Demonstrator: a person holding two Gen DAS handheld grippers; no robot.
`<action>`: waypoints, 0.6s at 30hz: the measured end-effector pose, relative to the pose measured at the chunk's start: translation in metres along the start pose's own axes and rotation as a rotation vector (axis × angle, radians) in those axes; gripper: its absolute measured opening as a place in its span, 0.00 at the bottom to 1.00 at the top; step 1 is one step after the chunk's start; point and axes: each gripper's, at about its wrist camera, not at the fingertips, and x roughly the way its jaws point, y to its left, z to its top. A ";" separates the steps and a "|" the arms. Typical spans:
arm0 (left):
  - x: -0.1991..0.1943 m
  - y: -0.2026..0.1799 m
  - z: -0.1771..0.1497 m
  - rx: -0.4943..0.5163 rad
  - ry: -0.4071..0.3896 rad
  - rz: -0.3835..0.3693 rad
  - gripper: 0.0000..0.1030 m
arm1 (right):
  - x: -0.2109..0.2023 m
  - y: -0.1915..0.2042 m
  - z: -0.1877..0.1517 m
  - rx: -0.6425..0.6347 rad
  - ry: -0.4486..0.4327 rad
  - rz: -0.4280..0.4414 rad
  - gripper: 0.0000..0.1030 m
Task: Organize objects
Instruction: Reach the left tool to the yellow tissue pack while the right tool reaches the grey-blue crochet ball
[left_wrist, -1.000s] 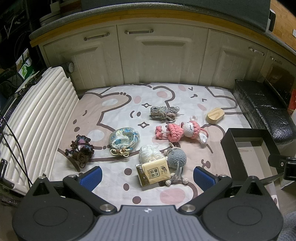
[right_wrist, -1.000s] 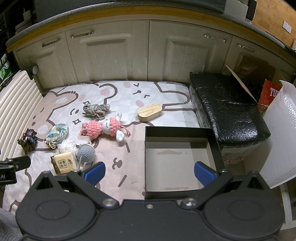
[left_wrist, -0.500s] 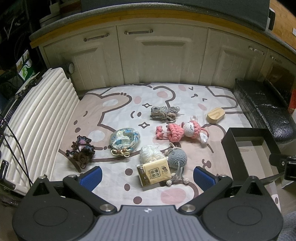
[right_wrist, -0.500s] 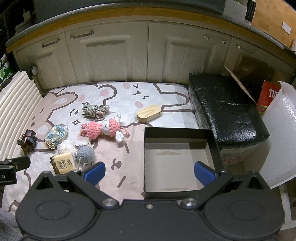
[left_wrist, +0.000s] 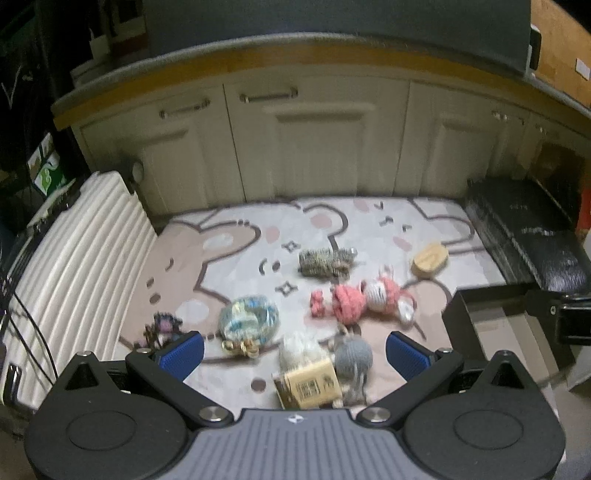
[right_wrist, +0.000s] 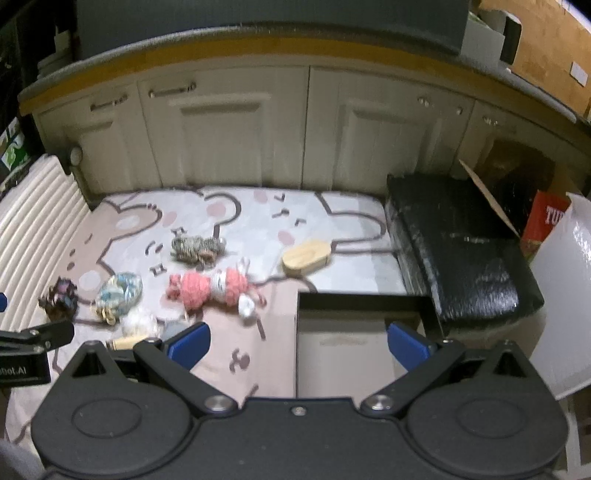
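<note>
Objects: small items lie scattered on a cartoon-print mat (left_wrist: 236, 236), none yet in the black box (right_wrist: 362, 299), which looks empty.
Left gripper (left_wrist: 293, 349): fingers spread wide, holding nothing, hovering over the near edge of the mat.
Right gripper (right_wrist: 297, 341): likewise spread and empty, hovering near the box's front.
Nearest: a yellow tissue packet (left_wrist: 308, 384) touching a grey crochet ball (left_wrist: 352, 356) and a white fluffy ball (left_wrist: 297, 345).
Left side: a dark figurine (left_wrist: 162, 326) near the ribbed white suitcase (left_wrist: 70, 266); just beside it a blue patterned pouch (left_wrist: 249, 319).
Middle: a pink crochet doll (left_wrist: 364, 297) lying flat.
Farther: a striped knitted toy (left_wrist: 323, 260) and a wooden oval piece (left_wrist: 430, 260), well apart.
Background: cream cabinets (left_wrist: 317, 144); a black wrapped block (right_wrist: 461, 251) beside the box.
Risk: the packet, grey ball and white ball crowd together, so a pinch on one would likely drag or catch a neighbour. The grey ball's dangling cords may snag.
Risk: both views are blurred, so aiming is uncertain; soft toys could slip from a shallow grip before reaching the box.
</note>
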 end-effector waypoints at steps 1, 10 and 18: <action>0.000 0.002 0.005 -0.004 -0.013 0.003 1.00 | 0.000 0.001 0.005 -0.003 -0.008 0.000 1.00; 0.008 0.025 0.037 -0.056 -0.080 0.025 1.00 | 0.020 0.018 0.042 -0.006 -0.039 0.058 1.00; 0.036 0.063 0.035 -0.126 -0.092 0.046 1.00 | 0.065 0.038 0.052 0.059 0.000 0.124 1.00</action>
